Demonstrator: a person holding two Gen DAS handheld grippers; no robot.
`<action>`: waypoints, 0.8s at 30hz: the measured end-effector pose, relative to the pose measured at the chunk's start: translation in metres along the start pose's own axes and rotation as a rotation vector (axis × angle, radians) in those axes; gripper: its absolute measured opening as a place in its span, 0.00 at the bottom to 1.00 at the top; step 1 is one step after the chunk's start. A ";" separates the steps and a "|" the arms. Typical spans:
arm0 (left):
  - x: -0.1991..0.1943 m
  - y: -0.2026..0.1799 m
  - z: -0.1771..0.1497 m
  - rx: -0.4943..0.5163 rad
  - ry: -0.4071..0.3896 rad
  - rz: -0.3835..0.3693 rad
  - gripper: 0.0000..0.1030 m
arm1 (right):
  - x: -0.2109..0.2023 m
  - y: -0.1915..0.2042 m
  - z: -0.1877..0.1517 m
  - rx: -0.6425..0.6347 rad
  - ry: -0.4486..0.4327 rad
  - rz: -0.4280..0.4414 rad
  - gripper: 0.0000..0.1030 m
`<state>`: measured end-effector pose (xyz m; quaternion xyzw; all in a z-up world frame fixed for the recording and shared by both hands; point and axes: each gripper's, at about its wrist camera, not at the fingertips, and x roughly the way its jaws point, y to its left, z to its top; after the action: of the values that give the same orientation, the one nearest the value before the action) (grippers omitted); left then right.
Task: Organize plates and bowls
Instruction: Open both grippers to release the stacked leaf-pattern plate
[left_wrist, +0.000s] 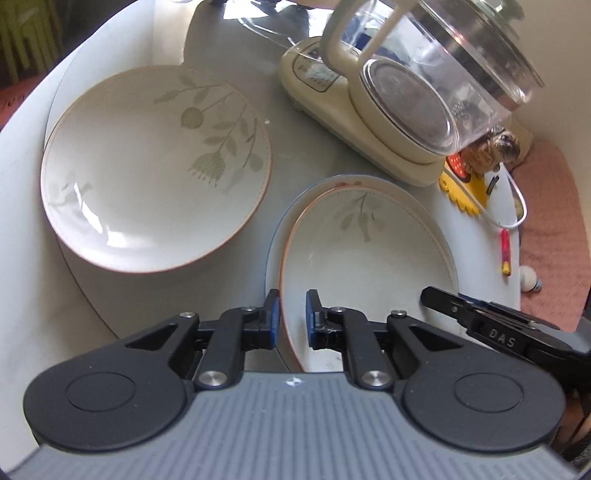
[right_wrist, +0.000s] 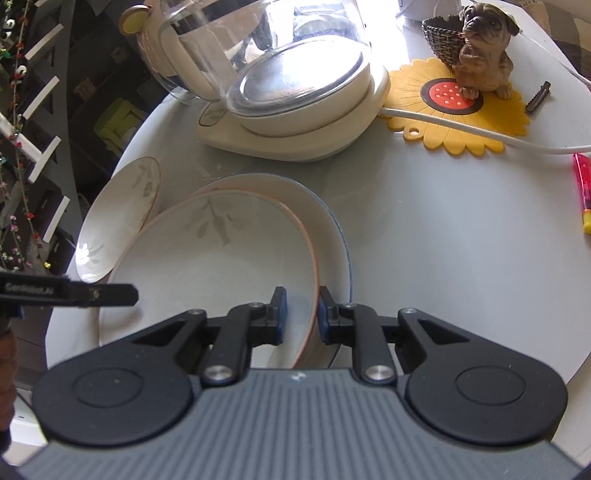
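Claws each straddle the bowl rim narrowly on a white round table.

Round grey-white table with floral plate, blue-rimmed plate, kettle base, sunflower mat, red lighter

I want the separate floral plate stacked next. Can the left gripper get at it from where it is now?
Probably yes. The left gripper straddles the rim of the floral bowl; the floral plate lies apart on the table, nothing on or before it. The kettle stands aside.
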<state>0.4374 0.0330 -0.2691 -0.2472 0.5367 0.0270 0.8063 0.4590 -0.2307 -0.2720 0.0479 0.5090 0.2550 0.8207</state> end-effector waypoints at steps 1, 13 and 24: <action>-0.002 0.000 0.000 -0.002 0.002 0.001 0.14 | 0.000 0.002 0.000 0.001 -0.001 -0.008 0.19; -0.050 -0.015 -0.008 0.033 -0.046 -0.048 0.14 | 0.000 0.012 0.005 -0.017 -0.033 -0.091 0.17; -0.130 -0.050 -0.012 0.141 -0.158 -0.051 0.14 | -0.065 0.028 0.003 0.036 -0.156 -0.114 0.16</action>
<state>0.3880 0.0124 -0.1401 -0.2007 0.4657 -0.0120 0.8618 0.4280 -0.2368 -0.2085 0.0532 0.4498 0.1944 0.8701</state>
